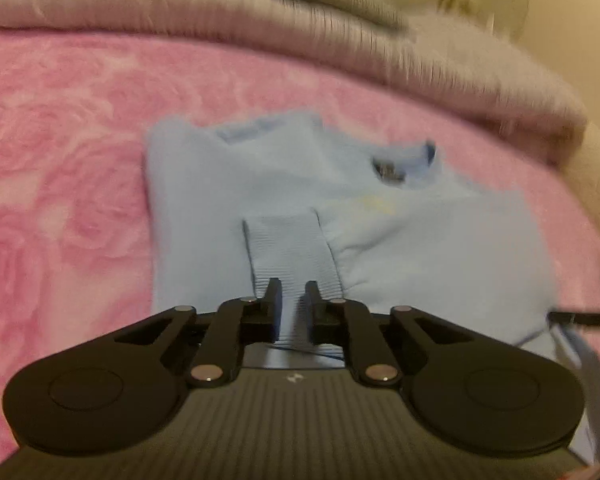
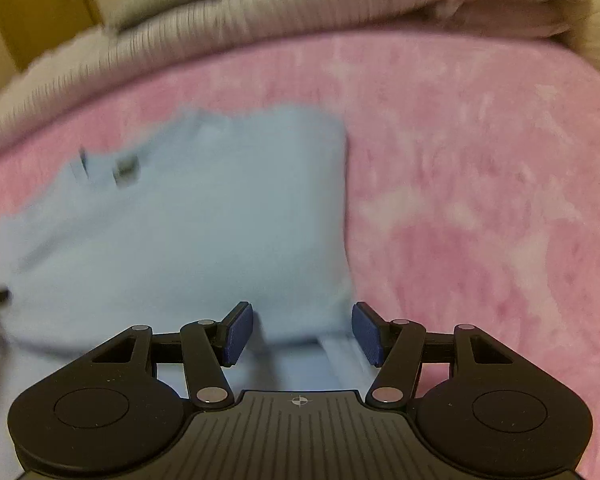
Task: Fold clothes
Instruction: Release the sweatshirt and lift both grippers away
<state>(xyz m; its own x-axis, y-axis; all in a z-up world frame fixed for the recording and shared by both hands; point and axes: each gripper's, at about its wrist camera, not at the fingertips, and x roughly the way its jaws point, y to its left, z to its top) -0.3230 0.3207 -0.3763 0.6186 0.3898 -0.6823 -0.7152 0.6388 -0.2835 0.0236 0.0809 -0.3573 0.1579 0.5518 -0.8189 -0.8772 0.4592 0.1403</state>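
Note:
A light blue sweatshirt lies partly folded on a pink blanket, collar and label toward the far right. My left gripper is nearly shut around the ribbed sleeve cuff, which passes between its jaws. In the right wrist view the same sweatshirt lies at left of centre. My right gripper is open over the sweatshirt's near right corner, with nothing between its blue pads. Both views are motion-blurred.
A rolled beige-grey quilt runs along the far side of the bed, also in the right wrist view. The pink blanket spreads wide to the right. The other gripper's black tip shows at the right edge.

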